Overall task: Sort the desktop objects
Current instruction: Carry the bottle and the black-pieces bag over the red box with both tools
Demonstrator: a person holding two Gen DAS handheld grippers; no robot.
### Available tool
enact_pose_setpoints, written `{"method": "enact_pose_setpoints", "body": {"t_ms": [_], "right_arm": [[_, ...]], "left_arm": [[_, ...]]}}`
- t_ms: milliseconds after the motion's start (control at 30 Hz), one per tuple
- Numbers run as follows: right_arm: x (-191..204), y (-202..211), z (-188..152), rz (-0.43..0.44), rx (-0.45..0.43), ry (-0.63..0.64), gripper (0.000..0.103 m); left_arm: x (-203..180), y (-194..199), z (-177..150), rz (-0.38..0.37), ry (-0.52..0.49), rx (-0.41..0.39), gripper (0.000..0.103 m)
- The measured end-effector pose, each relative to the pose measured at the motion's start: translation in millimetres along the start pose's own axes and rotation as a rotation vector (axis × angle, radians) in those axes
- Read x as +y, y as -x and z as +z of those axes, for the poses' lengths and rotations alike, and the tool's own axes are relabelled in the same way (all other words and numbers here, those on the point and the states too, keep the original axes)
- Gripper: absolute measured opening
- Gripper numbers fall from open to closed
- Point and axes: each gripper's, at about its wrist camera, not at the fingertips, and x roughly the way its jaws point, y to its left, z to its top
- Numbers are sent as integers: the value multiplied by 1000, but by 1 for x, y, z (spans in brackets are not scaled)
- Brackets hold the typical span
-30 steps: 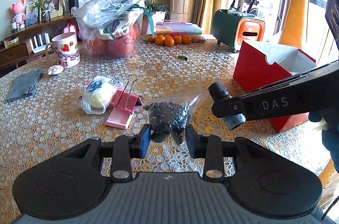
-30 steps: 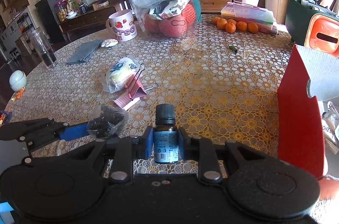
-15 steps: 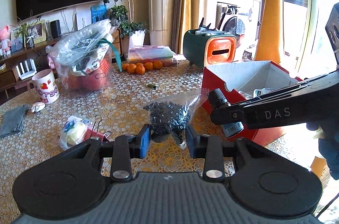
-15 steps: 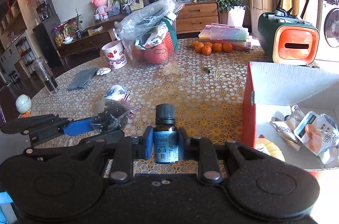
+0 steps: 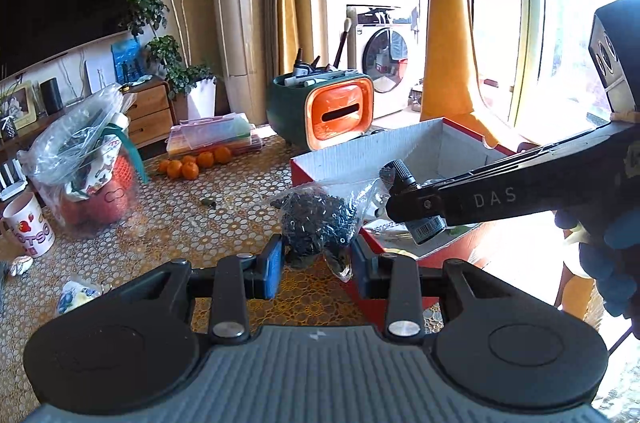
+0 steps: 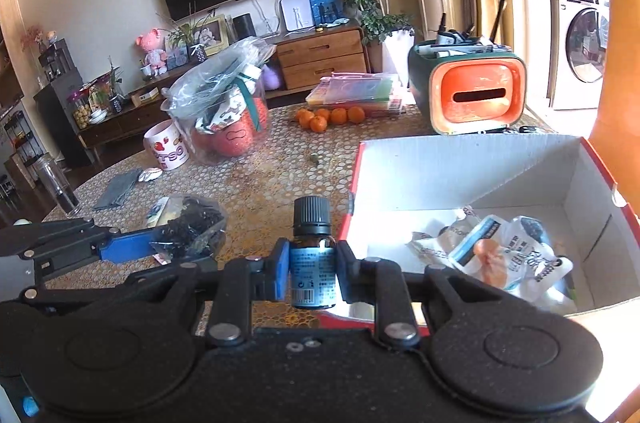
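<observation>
My left gripper [image 5: 318, 265] is shut on a clear plastic bag of small black parts [image 5: 318, 219], held above the table just left of the red box [image 5: 400, 151]. The same bag [image 6: 188, 227] shows at the left of the right wrist view, in the left gripper [image 6: 160, 243]. A small dark bottle with a black cap and blue label [image 6: 313, 255] stands upright in my right gripper [image 6: 313, 277], which is shut on it beside the box's near left corner. That bottle [image 5: 418, 203] appears over the box's edge in the left wrist view. The red box [image 6: 472, 167] is open and white inside.
Several snack packets [image 6: 500, 251] lie in the box. On the patterned table stand a bag-covered jar [image 6: 224, 111], a white mug [image 6: 168, 147], oranges [image 6: 328, 115], a green-and-orange tissue holder [image 6: 472, 99], a grey cloth [image 6: 118, 189] and a wrapped item [image 5: 78, 293].
Both grippers have risen and swung right toward the red box, each keeping its load. The box's inside has come into view; the pink clip and wrapped item have dropped to the left.
</observation>
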Motion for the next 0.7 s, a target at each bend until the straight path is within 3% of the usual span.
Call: {"method": "enact_pose_setpoints", "body": {"t_ms": [367, 700], "right_arm": [[-67, 13, 11, -88, -16, -81, 23], [-110, -7, 22, -164, 0, -98, 23]], "left_arm": [[-38, -39, 35, -98, -116, 53, 34], [-60, -90, 49, -158, -193, 155, 34]]}}
